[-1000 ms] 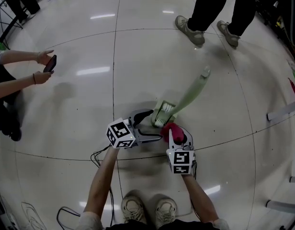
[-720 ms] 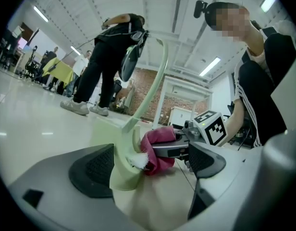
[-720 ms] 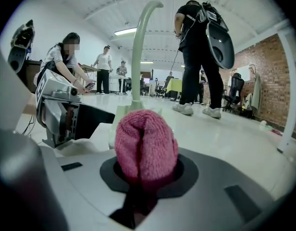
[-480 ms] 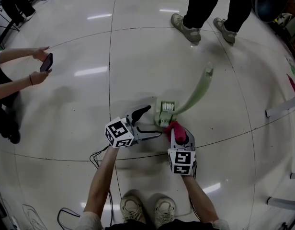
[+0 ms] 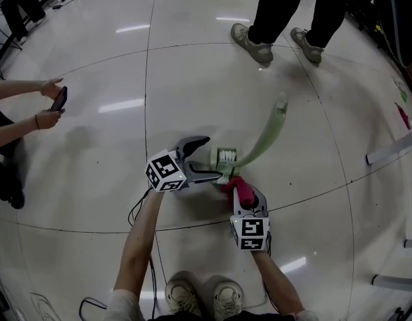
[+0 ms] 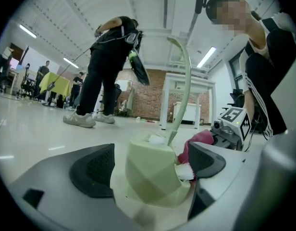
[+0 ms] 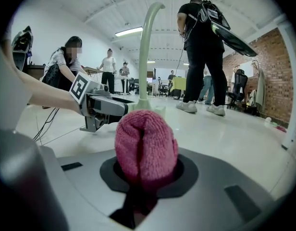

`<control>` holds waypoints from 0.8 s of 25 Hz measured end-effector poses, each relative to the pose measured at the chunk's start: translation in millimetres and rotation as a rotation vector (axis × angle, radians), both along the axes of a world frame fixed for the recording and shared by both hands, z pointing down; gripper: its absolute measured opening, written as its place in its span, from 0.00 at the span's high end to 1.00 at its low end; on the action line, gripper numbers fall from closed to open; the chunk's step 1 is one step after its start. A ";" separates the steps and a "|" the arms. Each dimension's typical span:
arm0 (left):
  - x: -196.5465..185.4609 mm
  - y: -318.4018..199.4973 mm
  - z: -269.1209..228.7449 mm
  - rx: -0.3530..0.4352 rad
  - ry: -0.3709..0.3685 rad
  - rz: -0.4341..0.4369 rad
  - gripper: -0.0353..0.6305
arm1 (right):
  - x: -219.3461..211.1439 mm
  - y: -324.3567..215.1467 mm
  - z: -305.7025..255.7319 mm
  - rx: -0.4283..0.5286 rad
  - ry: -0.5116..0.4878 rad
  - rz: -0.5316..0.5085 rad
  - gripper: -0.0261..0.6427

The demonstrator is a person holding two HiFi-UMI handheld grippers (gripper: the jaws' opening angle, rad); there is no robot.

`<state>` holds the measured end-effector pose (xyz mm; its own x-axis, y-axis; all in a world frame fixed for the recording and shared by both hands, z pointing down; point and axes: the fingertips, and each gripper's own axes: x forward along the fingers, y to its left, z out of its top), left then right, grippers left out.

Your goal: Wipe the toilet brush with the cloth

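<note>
A pale green toilet brush (image 5: 267,129) stands in its pale green holder (image 5: 226,158) on the floor, its curved handle (image 6: 184,76) rising up. White bristles (image 6: 190,173) show through the holder's (image 6: 150,174) side. My left gripper (image 5: 213,157) is open, one jaw on each side of the holder; in the left gripper view the left gripper (image 6: 150,163) has the holder between its pads. My right gripper (image 5: 239,191) is shut on a pink cloth (image 5: 231,182), just in front of the holder. The cloth (image 7: 145,143) bulges from the right gripper (image 7: 147,177).
A person in dark trousers stands beyond the brush, shoes (image 5: 249,44) on the floor. Another person at the left holds a phone (image 5: 58,99). White frame legs (image 5: 393,150) lie at the right. A cable (image 5: 136,212) trails by my feet (image 5: 182,294).
My left gripper has moved forward, so the holder now sits between its jaws. The right gripper with the cloth stays close by the holder's base.
</note>
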<state>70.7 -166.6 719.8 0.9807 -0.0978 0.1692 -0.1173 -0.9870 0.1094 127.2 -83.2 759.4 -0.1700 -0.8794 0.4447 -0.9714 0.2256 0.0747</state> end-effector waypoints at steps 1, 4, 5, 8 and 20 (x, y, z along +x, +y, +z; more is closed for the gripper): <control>3.1 -0.8 -0.5 0.004 0.001 0.014 0.22 | 1.3 0.3 0.6 0.000 -0.001 0.001 0.86; 9.7 -4.1 -3.2 0.008 0.013 0.045 0.42 | 4.0 0.2 3.3 -0.003 -0.003 0.000 0.86; 10.5 -5.3 -4.2 0.010 0.022 0.045 0.46 | 4.4 -0.1 3.6 -0.002 -0.002 -0.003 0.86; 9.3 -6.6 -5.7 0.015 0.050 0.028 0.47 | 3.4 -1.9 3.0 0.001 -0.004 -0.009 0.86; -31.3 -0.9 -5.4 0.018 0.054 -0.177 0.49 | -18.2 0.9 -5.5 -0.006 -0.035 -0.020 0.86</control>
